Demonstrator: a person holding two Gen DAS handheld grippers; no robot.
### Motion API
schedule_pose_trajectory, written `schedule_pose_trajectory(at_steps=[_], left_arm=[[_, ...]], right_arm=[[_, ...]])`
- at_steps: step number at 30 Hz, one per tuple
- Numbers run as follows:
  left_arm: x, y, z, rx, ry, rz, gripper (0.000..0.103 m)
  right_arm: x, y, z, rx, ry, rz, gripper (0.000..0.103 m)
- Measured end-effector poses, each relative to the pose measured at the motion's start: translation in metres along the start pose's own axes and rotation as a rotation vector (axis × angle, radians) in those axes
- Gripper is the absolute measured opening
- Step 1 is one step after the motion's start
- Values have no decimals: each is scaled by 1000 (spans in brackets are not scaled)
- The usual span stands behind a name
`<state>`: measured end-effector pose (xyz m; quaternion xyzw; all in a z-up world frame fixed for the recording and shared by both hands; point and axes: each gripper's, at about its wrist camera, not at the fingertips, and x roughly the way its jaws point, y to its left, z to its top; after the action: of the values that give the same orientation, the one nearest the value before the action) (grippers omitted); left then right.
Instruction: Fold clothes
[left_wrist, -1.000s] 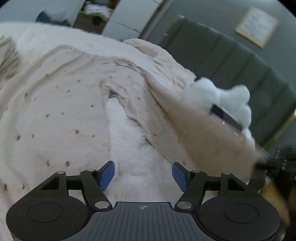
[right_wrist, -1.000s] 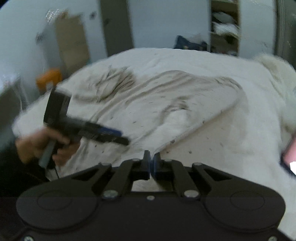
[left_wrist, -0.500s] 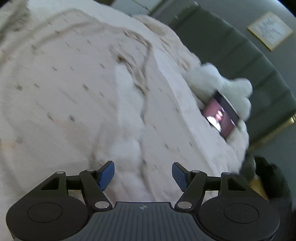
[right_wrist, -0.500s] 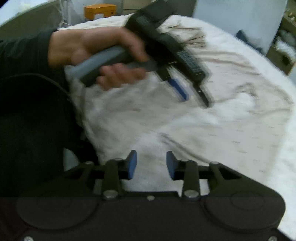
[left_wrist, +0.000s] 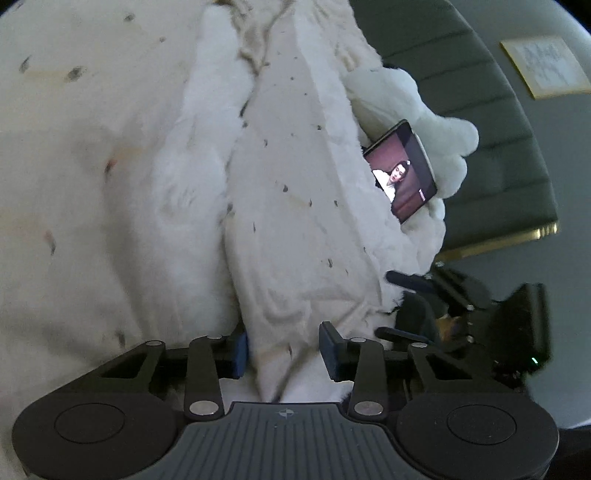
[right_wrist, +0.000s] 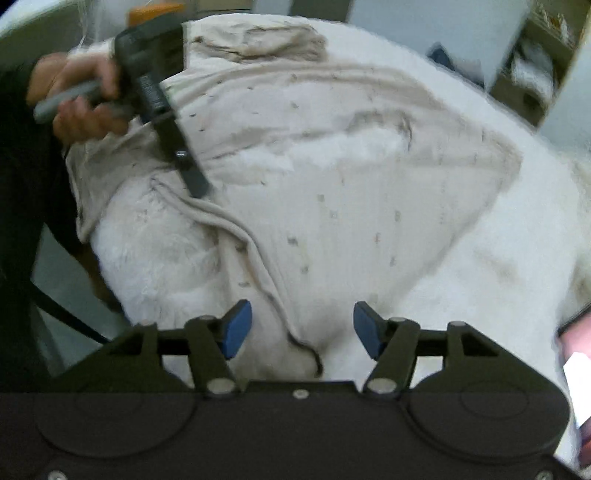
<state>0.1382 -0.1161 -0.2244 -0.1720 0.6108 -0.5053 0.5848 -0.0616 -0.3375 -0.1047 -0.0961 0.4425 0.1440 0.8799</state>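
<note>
White fleece blanket carries a beige speckled garment; left gripper and right gripper gape wide over its folds.

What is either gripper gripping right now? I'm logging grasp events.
Nothing yet. Both the left gripper and right gripper are open, each straddling an edge of the beige garment.

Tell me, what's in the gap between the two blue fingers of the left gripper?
A hanging fold of the beige dotted garment sits between the open left gripper's fingers, seen in the left wrist view.
</note>
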Motion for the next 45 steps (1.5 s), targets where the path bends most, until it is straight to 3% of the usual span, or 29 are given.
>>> schedule_pose_trajectory(at_steps=[1,3,4,10,12,18,20,23,26,28,29,30,32,39,43,45], left_arm=[[-2,2,-1,-24,-4,-6,35],[-3,6,-2,-73,-17,-6,33],[-1,6,-1,-82,-20,5,31],[11,-2,3,-102,-23,71,29],[12,-5,4,-85,-20,85,29],[15,-3,3,-96,-33,102,29],[16,-2,4,-109,-39,107,29],[17,-2,4,-105,-37,111,27],[19,0,4,-119,-31,104,26],[21,3,4,-138,-26,96,21],[22,4,5,-145,-23,94,17],[22,4,4,-147,-21,97,14],[20,3,4,-134,-21,110,3],[-12,-19,4,-77,-76,72,1],[-62,-51,8,-4,-171,13,1],[-94,-64,1,80,-207,59,1]], right_arm=[[0,-8,-3,52,-13,19,56],[0,-22,-9,157,-35,56,39],[3,-28,-12,209,-14,75,24],[-4,-14,-23,202,5,126,22],[-12,-3,-25,161,18,110,22],[-33,31,-30,23,13,189,22],[-35,41,-32,-30,-1,126,23],[-32,34,-28,33,-31,95,32],[-26,26,-23,115,-65,109,33],[-17,20,-19,181,-58,138,27],[-11,19,-18,207,-42,144,16],[-5,18,-17,231,-27,147,11],[-2,18,-18,256,-17,135,6],[-24,34,-11,225,-90,127,3],[-51,54,13,148,-176,123,3],[-64,71,32,88,-224,126,3]])
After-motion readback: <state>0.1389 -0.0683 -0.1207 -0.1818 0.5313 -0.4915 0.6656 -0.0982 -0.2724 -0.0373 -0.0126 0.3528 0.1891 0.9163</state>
